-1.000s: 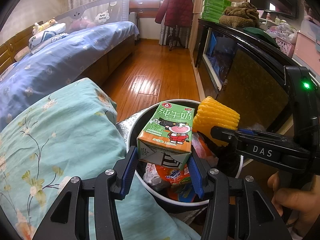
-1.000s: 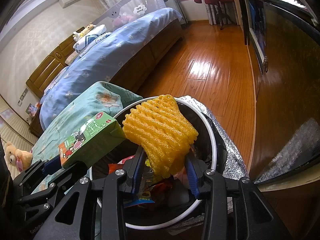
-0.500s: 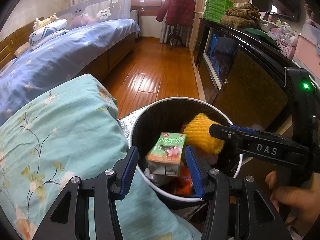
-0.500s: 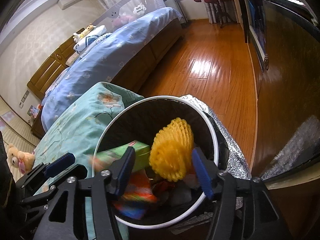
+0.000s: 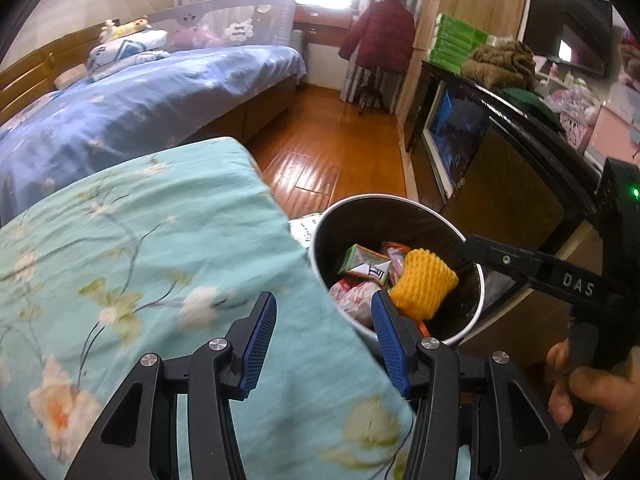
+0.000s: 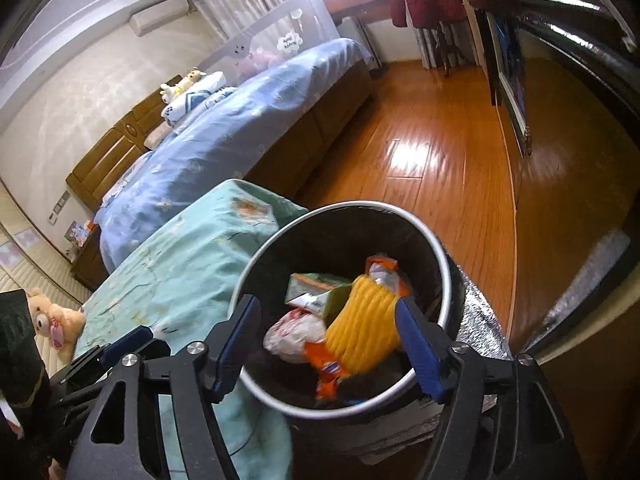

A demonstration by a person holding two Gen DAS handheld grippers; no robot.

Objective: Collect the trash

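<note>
Now both loads lie in the round white-rimmed black bin [image 6: 440, 276]: yellow ribbed foam fruit net [image 6: 366, 326], likely light and squashy, pinch mid-body; green milk carton [image 6: 318, 296], stiffer, take by flat sides. Left gripper [image 5: 322, 334] parted and empty; right gripper [image 6: 332, 344], jaws just widened, holds nothing.

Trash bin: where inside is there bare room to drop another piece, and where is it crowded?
The trash bin is bare along its far inner wall, above the milk carton. The near half is crowded: carton, yellow foam net and white wrapper lie packed together.

Milk carton [image 5: 362, 262] and yellow foam net [image 5: 424, 288] in the bin [image 5: 474, 316]
Left gripper [image 5: 324, 340] empty, jaws apart — over the floral quilt [image 5: 140, 248].
</note>
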